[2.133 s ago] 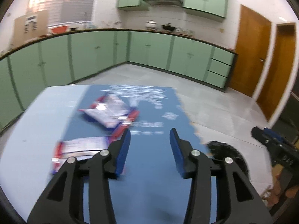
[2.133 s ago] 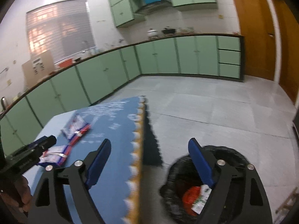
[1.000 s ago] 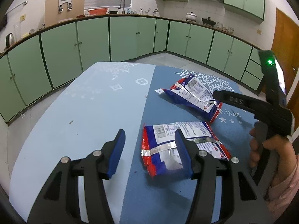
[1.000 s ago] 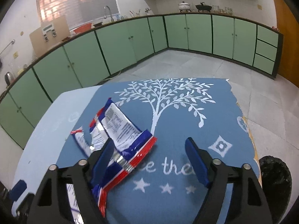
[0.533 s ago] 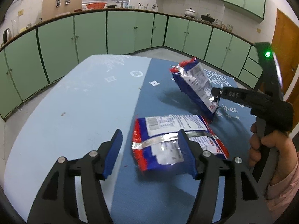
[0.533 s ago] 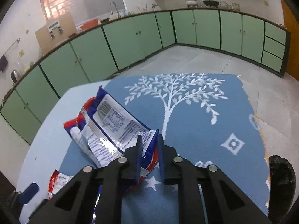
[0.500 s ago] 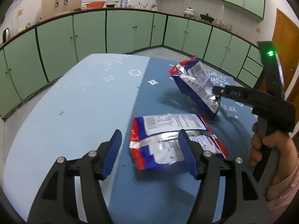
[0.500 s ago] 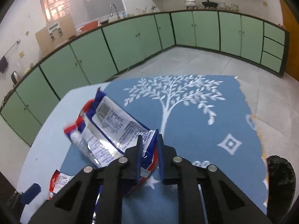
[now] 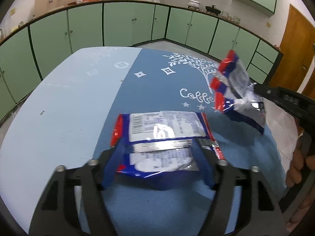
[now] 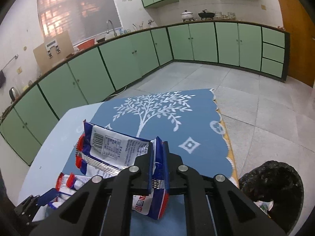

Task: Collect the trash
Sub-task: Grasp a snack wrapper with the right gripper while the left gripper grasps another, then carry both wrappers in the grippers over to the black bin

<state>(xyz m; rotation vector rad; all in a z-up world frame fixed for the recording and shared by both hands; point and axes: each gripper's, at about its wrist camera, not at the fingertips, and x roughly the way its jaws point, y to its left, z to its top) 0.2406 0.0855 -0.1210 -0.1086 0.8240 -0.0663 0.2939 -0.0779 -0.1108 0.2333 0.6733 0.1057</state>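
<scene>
black trash bag [image 10: 275,184] cut off lower right, right gripper [image 10: 157,147] pinching crinkled red-blue wrapper [image 10: 110,147], left gripper [image 9: 159,157] spread around flat wrapper [image 9: 163,127], contact unclear

Both views are shot from fisheye cams mounted just behind each gripper, angled down along the fingers. The left gripper [image 9: 157,157] cam is held low and close over the counter [image 9: 59,108], facing the green cabinets [image 9: 128,23]. The right gripper [image 10: 157,159] cam is carried higher, with the floor [image 10: 265,108] taken in too. The blue cloth [image 10: 196,122], the cabinets and the kitchen's far corner are shared.
</scene>
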